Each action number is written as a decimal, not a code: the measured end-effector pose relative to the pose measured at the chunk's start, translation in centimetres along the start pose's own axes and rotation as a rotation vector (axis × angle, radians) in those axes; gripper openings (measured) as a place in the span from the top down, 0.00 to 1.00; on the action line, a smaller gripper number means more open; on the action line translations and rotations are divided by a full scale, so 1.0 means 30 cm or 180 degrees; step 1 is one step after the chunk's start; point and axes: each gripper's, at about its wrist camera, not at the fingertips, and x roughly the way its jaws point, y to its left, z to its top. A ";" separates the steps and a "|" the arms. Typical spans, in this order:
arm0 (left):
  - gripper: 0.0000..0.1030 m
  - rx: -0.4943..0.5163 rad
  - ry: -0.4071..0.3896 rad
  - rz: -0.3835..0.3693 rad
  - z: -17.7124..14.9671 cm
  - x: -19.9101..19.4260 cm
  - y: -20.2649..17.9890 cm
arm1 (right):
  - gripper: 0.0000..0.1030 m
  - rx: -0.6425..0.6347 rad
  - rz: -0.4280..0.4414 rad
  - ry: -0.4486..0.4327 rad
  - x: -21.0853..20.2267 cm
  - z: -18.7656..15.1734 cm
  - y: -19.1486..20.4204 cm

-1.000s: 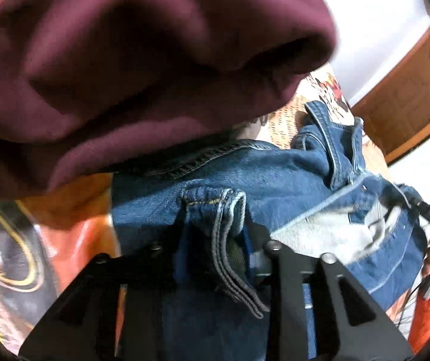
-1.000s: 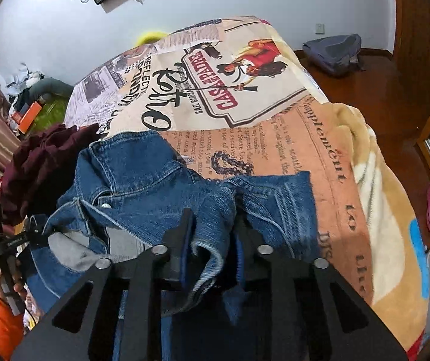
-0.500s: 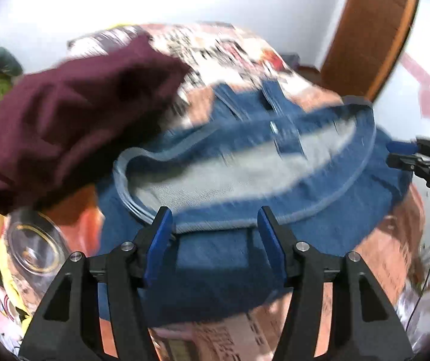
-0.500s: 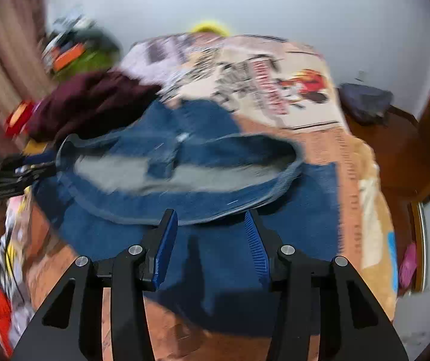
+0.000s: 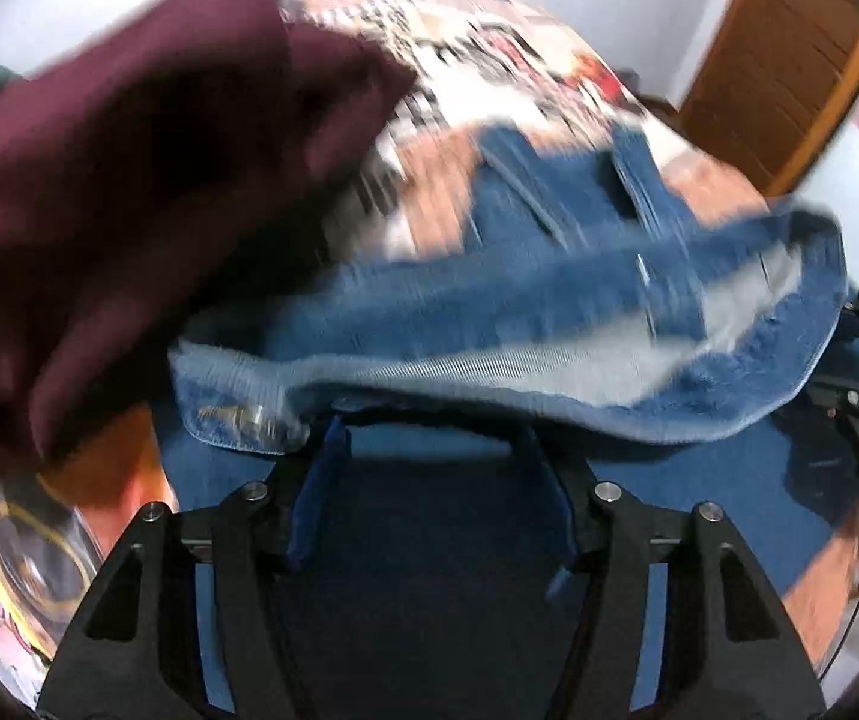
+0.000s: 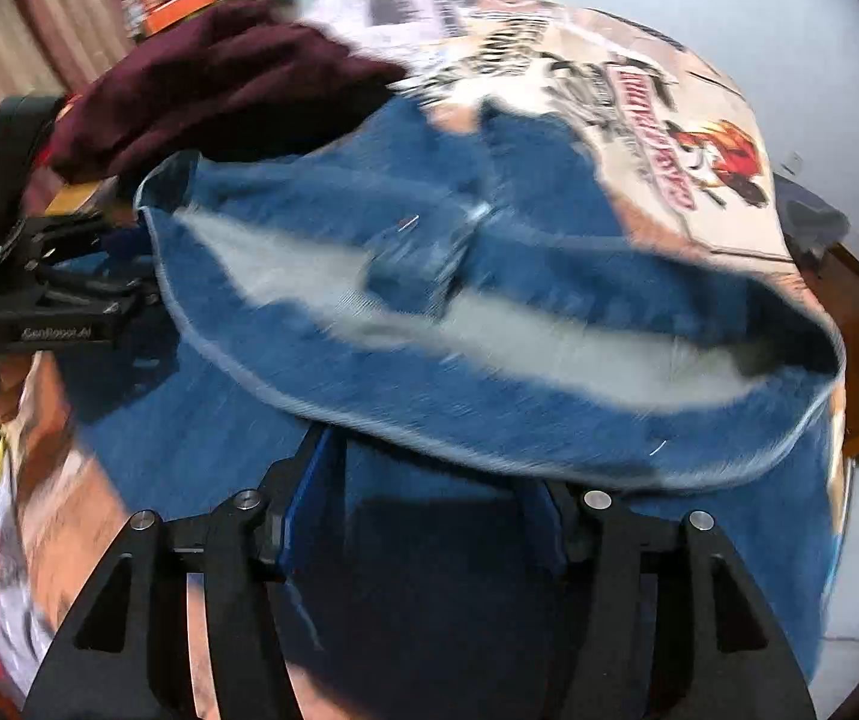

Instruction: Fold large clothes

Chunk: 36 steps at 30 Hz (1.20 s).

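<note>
Blue jeans (image 5: 549, 312) lie spread on the printed bed blanket (image 5: 489, 48), waistband gaping so the pale inside shows. My left gripper (image 5: 435, 438) stands open at the near left end of the waistband; the denim edge drapes over its fingertips and the pads press on nothing. My right gripper (image 6: 429, 456) is at the other end of the jeans (image 6: 489, 276); its jaws are opening, with the waistband rim over the tips and not pinched. Each gripper shows at the edge of the other's view: left gripper (image 6: 141, 264), right gripper (image 5: 849, 360). Both views are motion-blurred.
A maroon garment (image 5: 129, 180) is heaped on the bed just left of the jeans, also the maroon garment (image 6: 219, 96). A wooden door (image 5: 777, 60) stands at the right. A grey bag (image 6: 813, 216) lies on the floor beyond the bed. Clutter fills the far left corner.
Both grippers, shut on bunched denim a second ago, have let go and opened. The jeans now lie spread wide, and both views have rolled and pulled back.
</note>
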 end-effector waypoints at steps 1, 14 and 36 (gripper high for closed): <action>0.42 -0.0048 -0.0074 0.0024 0.026 -0.005 0.004 | 0.49 0.0130 -0.0023 -0.0106 -0.010 0.042 -0.044; 0.42 -0.0005 -0.0558 0.0378 0.011 -0.157 -0.023 | 0.48 0.0508 -0.0137 -0.0664 -0.195 0.032 -0.102; 0.18 -0.1377 -0.0168 -0.0237 -0.457 -0.283 0.281 | 0.47 0.0086 -0.0035 -0.0394 -0.181 -0.181 0.182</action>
